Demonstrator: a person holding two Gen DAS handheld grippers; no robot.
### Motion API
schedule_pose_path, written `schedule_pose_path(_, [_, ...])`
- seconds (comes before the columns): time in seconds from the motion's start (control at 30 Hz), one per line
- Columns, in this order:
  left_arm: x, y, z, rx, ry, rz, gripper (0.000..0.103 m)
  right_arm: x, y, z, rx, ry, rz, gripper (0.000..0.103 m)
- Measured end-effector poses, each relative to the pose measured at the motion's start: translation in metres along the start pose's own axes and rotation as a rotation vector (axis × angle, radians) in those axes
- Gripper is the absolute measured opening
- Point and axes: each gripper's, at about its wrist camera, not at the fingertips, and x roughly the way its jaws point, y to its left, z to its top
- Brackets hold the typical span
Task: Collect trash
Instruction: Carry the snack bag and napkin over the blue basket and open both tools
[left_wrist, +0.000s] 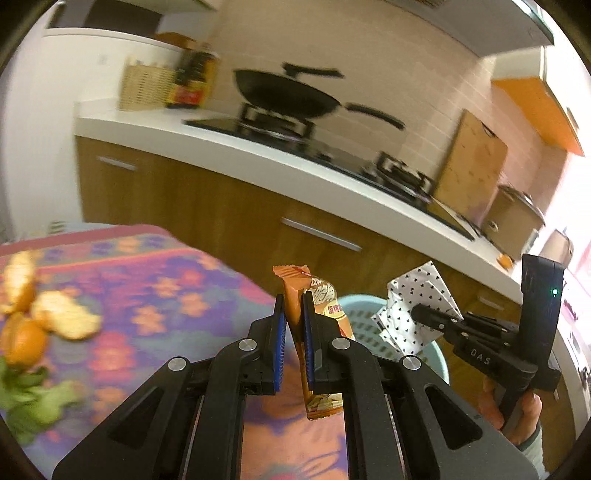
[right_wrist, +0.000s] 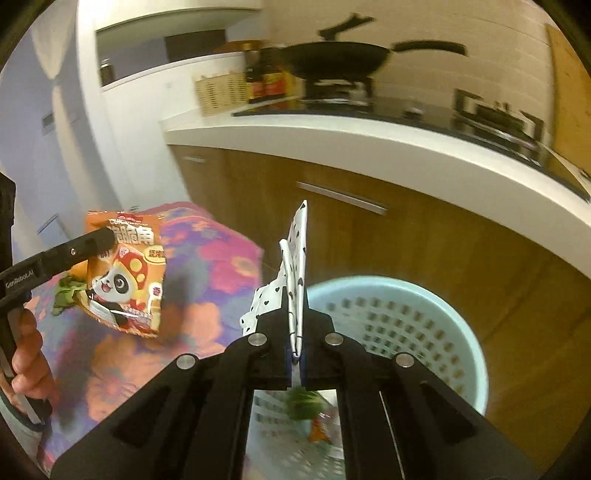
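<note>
Presently both grippers are loaded. The left gripper (left_wrist: 293, 321) has its blue-padded jaws closed narrowly on an orange foil snack packet printed with a cartoon panda (left_wrist: 314, 332); the packet stands on edge between the pads, its crimped top projecting above the fingertips and its lower end hanging below them. From the right wrist view the same packet (right_wrist: 127, 277) shows its printed face, gripped near the top by one black finger, and is suspended above the floral patterned tablecloth in purple, pink and orange (right_wrist: 207, 273).

The right gripper (right_wrist: 294, 332) has its jaws almost fully closed on a white folded paper wrapper with small black heart marks (right_wrist: 295, 266). The wrapper rises upright from between the pads, extending well beyond the fingertips. From the left wrist view this wrapper (left_wrist: 417, 306) is held directly above the near rim of the pale blue perforated plastic waste basket (left_wrist: 360, 319).

The basket (right_wrist: 399, 317) stands on the floor just beside the table edge, in front of the wooden cabinet fronts (right_wrist: 369, 236). Inside it lie green leafy scraps (right_wrist: 304, 402) and an orange piece of packaging, blurred.

On the tablecloth (left_wrist: 155, 288), well apart from the left gripper, lie orange peel pieces (left_wrist: 44, 317) and green vegetable leaves (left_wrist: 33, 402).
</note>
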Motion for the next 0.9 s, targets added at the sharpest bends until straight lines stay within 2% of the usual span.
schedule_pose_path(0.3, [0.07,-0.058,-0.014,0.084,0.125,-0.035,0.007,0.02,-0.059,-0.043,0.146,0.084,-0.004,0.001])
schedule_pose_path(0.5, [0.093,-0.076,-0.02,0.113,0.173,-0.038,0.008,0.028,-0.08,-0.054,0.195,0.121,-0.001,0.001])
schedule_pose_path(0.6, [0.1,-0.082,-0.024,0.122,0.198,-0.043,0.027,0.029,-0.086,-0.056,0.207,0.135,0.009,0.003])
schedule_pose_path(0.7, [0.102,-0.086,-0.028,0.142,0.208,-0.043,0.033,0.03,-0.09,-0.059,0.218,0.143,0.005,0.009])
schedule_pose_path(0.77, [0.103,-0.086,-0.03,0.143,0.214,-0.04,0.033,0.03,-0.092,-0.059,0.224,0.143,0.007,0.018])
schedule_pose_path(0.83, [0.102,-0.085,-0.03,0.14,0.219,-0.042,0.035,0.028,-0.091,-0.062,0.225,0.139,0.005,0.036])
schedule_pose_path(0.9, [0.099,-0.083,-0.031,0.138,0.215,-0.038,0.037,0.026,-0.09,-0.064,0.22,0.132,-0.006,0.041])
